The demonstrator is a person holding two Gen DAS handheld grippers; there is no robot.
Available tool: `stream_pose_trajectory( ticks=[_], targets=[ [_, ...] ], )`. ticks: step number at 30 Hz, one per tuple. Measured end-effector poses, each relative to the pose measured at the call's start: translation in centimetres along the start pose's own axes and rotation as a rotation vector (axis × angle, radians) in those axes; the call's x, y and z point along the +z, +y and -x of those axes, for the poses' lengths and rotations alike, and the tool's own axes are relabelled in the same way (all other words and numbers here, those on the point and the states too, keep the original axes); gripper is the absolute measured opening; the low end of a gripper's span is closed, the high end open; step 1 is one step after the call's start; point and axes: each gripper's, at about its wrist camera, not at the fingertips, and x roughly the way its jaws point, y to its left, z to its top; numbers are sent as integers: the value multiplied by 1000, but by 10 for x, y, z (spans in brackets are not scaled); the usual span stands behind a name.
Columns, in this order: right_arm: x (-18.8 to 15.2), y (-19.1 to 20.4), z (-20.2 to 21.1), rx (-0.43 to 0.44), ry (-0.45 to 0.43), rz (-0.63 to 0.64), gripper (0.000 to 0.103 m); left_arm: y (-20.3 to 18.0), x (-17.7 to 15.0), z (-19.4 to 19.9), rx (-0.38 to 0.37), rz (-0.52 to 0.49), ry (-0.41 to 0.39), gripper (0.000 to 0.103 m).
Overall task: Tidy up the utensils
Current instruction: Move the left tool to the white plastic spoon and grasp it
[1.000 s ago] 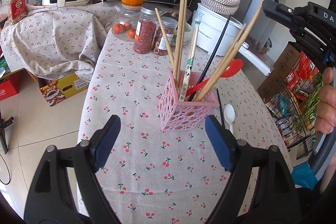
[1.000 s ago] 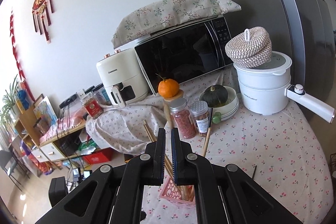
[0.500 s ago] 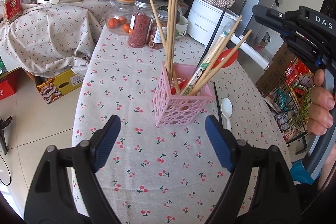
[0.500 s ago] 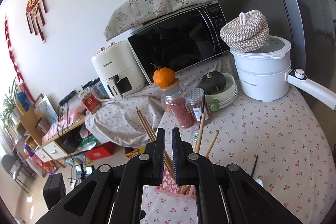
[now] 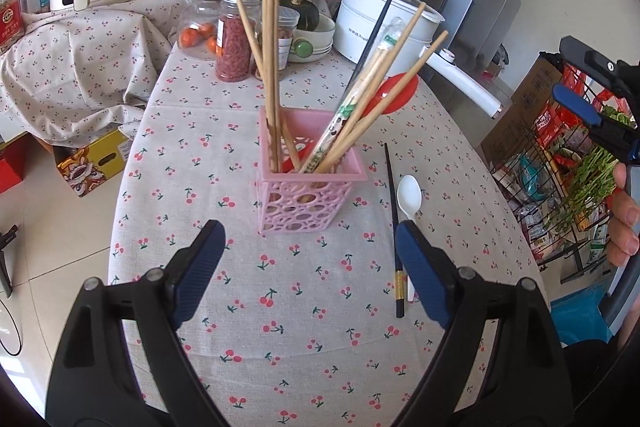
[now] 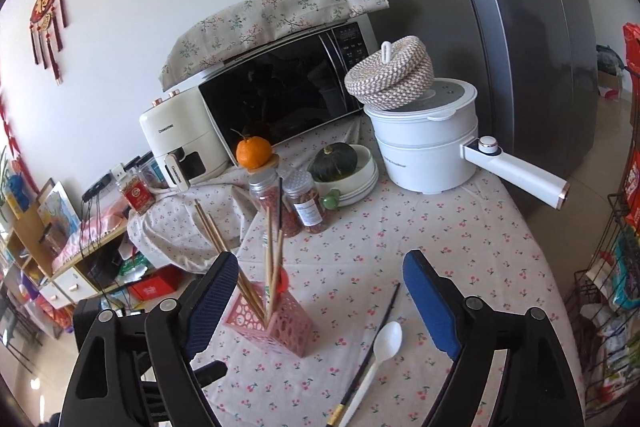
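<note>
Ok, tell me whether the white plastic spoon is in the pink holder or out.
Out. The white plastic spoon lies flat on the cherry-print tablecloth beside a black chopstick, next to the pink lattice holder.

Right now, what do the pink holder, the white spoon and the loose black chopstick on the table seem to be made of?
Pink holder: looks like moulded plastic, matte, with walls pierced by round cut-outs. White spoon: probably plastic, since it is thin, uniformly white and slightly glossy, though ceramic cannot be ruled out. Black chopstick: smooth and dark with a gold band near its thick end; lacquered wood or plastic, the look does not settle which.
</note>
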Motion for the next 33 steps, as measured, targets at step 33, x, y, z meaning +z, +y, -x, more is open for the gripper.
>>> stream_pose_trajectory(
  ticks=[33],
  targets=[
    [-47, -151, -36, -239, 372, -195, 91, -122, 10, -105, -46, -222, 236, 59]
  ],
)
